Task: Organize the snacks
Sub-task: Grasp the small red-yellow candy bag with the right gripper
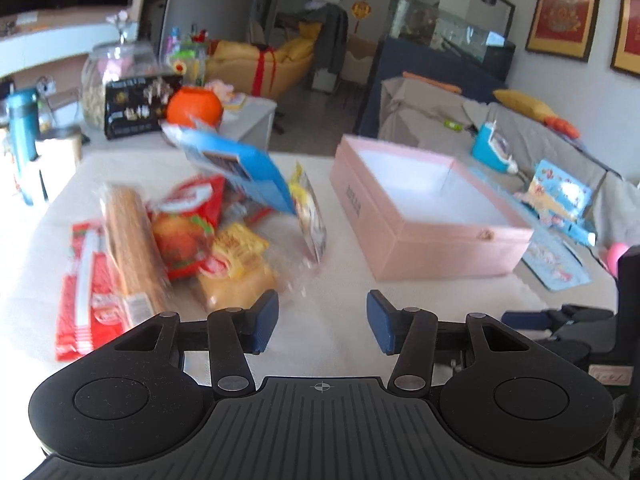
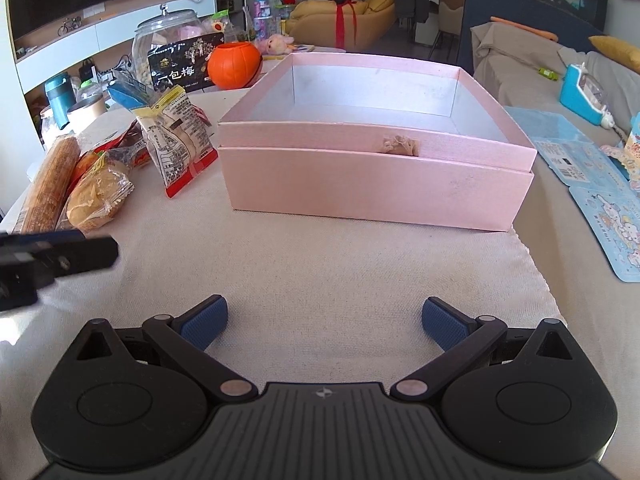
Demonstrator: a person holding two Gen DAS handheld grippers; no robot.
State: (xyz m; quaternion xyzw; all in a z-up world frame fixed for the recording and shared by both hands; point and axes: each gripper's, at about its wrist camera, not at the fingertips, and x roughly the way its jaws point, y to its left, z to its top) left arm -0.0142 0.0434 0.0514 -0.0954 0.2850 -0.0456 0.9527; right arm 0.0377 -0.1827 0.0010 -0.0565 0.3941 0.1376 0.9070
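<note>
The pink box (image 2: 376, 184) sits empty on the tabletop (image 2: 320, 272); the snack pile (image 1: 172, 240) lies just left of it. Both the left tool (image 1: 322, 322) and right tool (image 2: 324, 322) gape wide, holding nothing. Sorting seems unstarted; next, the left tool likely must close on a packet.

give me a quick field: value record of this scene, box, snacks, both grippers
box: pink box, open, nothing visible inside
snacks: snack pile on the cloth, left of the box, none in it
nearest snack to box: upright printed packet
left gripper: left gripper open, holding nothing, facing the pile
right gripper: right gripper open, holding nothing, facing the box
surface: cloth-covered table
</note>
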